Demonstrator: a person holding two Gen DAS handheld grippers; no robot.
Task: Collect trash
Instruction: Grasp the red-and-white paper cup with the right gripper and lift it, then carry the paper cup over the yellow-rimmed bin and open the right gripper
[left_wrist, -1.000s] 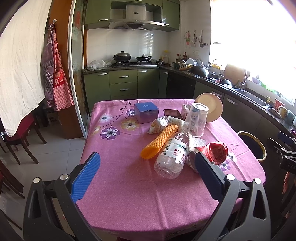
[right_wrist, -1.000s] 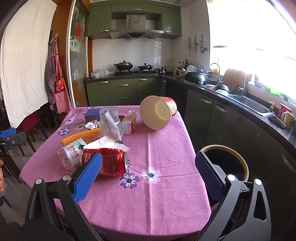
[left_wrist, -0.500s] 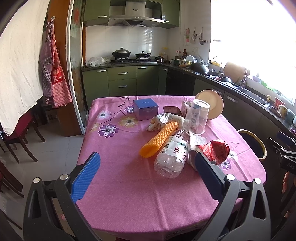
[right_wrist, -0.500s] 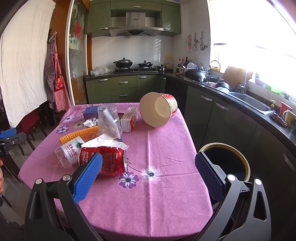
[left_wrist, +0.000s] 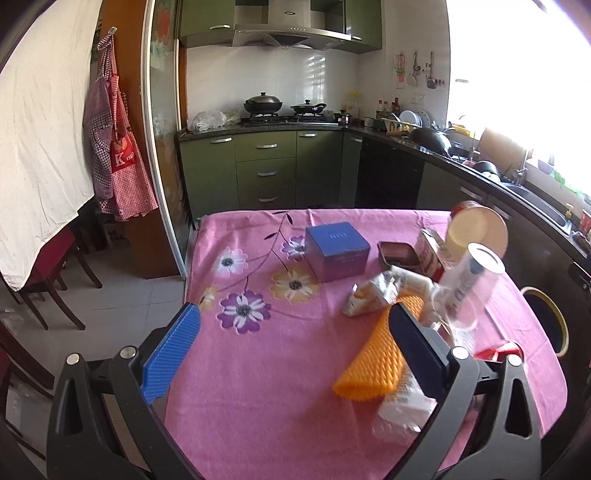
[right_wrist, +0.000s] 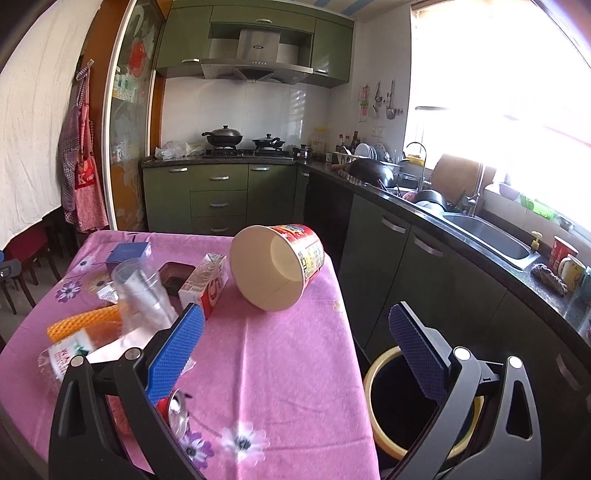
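- Right now, my left tool (left_wrist: 291, 350) hangs wide apart, empty, above bare pink desk (left_wrist: 258, 387).
- Trash bunches rightward: orange mesh sleeve (left_wrist: 373, 362), plastic bottle (left_wrist: 402, 410), clear cup (left_wrist: 469, 291).
- Right tool (right_wrist: 295, 350) gapes empty over the desk's right edge, red can (right_wrist: 168, 404) under its left finger, bin (right_wrist: 402, 402) just beside.

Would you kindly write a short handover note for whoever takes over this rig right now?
Left gripper: open, empty, over the pink table.
Right gripper: open, empty, near the table's bin-side edge.
On the table: orange mesh sleeve, plastic bottle, red can, clear cup, red-and-white carton, tipped noodle bowl, wrapper, blue box.
Bin stands on the floor beside the table; no trash is visible inside.
Done: nothing collected as far as visible. Left: pick up each piece and drop it in.
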